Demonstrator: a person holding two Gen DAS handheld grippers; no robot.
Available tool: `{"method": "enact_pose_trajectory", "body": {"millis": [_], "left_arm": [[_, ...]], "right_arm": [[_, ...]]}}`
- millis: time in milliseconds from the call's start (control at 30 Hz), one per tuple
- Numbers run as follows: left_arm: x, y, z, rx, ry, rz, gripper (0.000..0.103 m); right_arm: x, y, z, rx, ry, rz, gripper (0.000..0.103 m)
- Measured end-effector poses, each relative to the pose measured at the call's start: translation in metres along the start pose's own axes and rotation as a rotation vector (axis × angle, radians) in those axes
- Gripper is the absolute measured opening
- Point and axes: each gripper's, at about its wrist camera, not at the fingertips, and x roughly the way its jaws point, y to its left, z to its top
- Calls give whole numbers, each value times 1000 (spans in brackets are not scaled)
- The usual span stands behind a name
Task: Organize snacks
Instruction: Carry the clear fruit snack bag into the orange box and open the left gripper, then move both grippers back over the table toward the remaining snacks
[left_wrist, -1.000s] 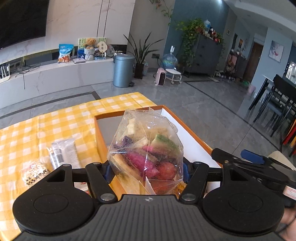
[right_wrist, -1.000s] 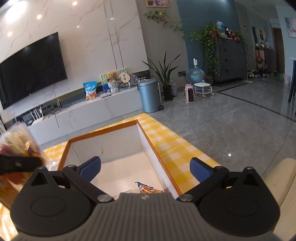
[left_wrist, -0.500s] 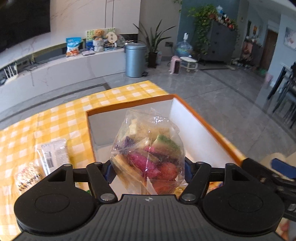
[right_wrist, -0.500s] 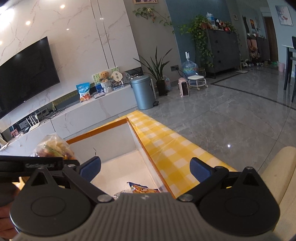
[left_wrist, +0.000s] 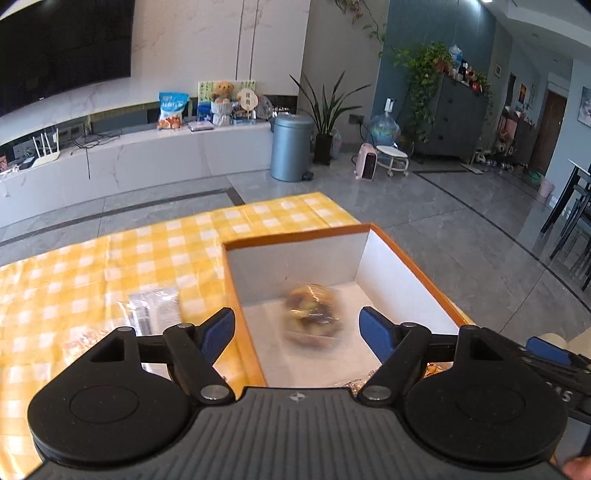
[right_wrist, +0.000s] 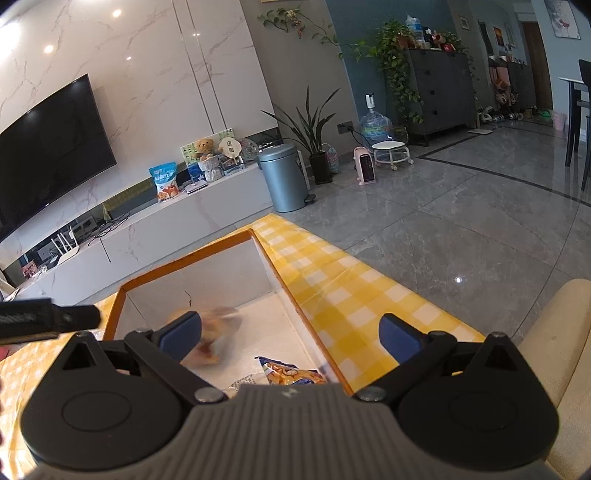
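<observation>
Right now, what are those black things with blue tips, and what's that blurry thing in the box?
They are two grabbers a person holds, one per hand. Each carries a camera looking along its fingers, so each picture shows one grabber from behind. The left gripper is open above the box, and the blurry snack bag sits free inside. The right gripper is open and empty. Another snack is in the box. A clear packet lies on the yellow checked cloth.

My left gripper (left_wrist: 296, 323) with jaws spread wide, blurred snack bag (left_wrist: 313, 314) inside the orange-rimmed box (left_wrist: 295, 238), checkered table (left_wrist: 110, 258), silver packet (left_wrist: 155, 314) beside the box
</observation>
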Motion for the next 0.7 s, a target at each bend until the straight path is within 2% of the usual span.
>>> {"method": "enact_pose_trajectory", "body": {"millis": [300, 700], "left_arm": [[-26, 21, 4, -30, -2, 57, 90], [-56, 45, -15, -76, 30, 49, 90]], "right_arm": [[-3, 10, 0, -25, -22, 18, 100], [-34, 44, 5, -90, -83, 171, 100]]}}
